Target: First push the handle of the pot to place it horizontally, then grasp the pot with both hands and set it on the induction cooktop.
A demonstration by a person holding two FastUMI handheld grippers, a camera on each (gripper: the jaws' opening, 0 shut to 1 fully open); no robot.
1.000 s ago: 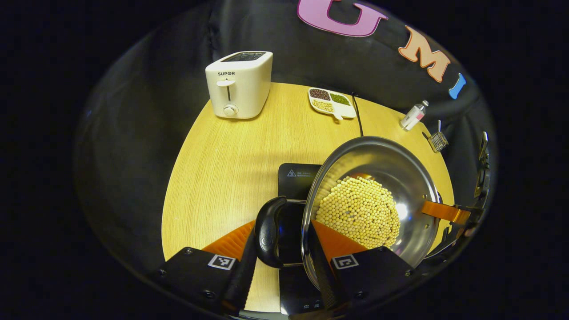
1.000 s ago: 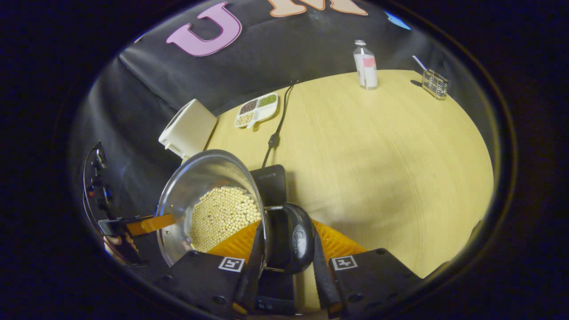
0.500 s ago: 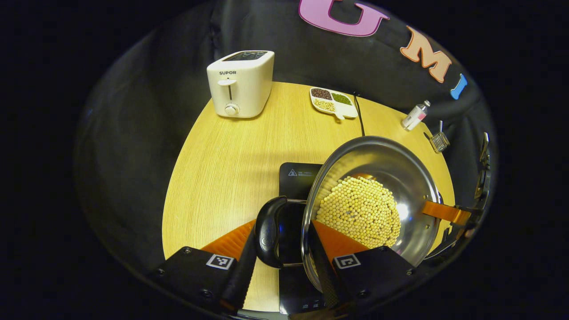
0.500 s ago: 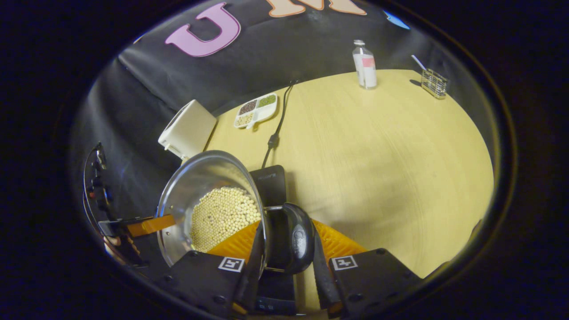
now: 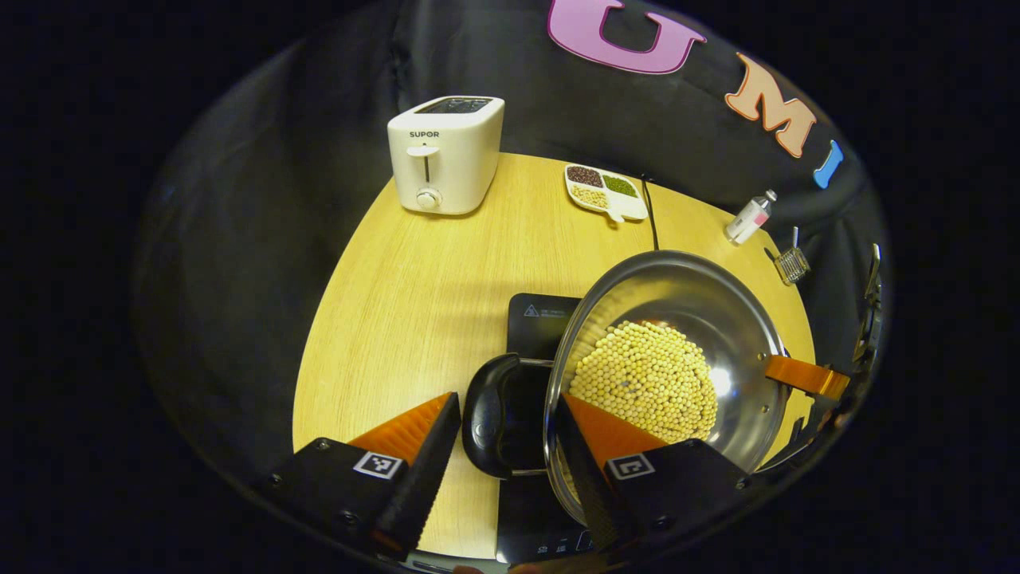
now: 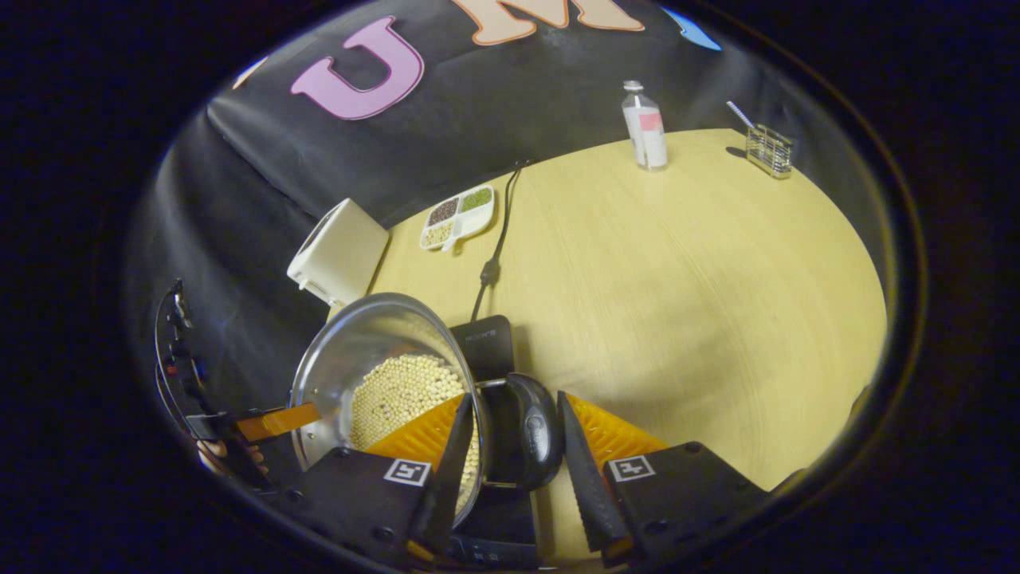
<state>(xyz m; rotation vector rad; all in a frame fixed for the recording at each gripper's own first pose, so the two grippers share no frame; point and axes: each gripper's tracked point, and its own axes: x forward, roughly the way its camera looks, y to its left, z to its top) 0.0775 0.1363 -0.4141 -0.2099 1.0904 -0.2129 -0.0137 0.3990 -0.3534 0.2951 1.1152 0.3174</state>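
Pot (image 5: 677, 319), holding pale beans (image 5: 645, 383), is seated on the cooktop (image 5: 542, 315), near the table's (image 5: 414, 295) front edge. Both black side handles lie horizontal.

Left gripper (image 5: 506, 442): fingers apart, straddling the pot's near handle (image 5: 486, 414). A gap is seen between the outer finger and the handle; the inner finger reaches over the rim into the pot. No clamping is seen.

Right gripper (image 6: 510, 446): fingers apart around the other handle (image 6: 530, 430), one over the rim inside the pot, the other just beside the handle's outer face; contact cannot be told.

Open room: a wide bare stretch of table lies right of the cooktop in the right gripper view, up to the bottle (image 6: 645, 127) and wire holder (image 6: 769, 150) at the far edge. On the other side, bare wood runs from the cooktop back to the toaster (image 5: 446, 155). A cord (image 6: 494, 239) runs from the cooktop toward the wall, passing the divided dish (image 5: 606, 191).
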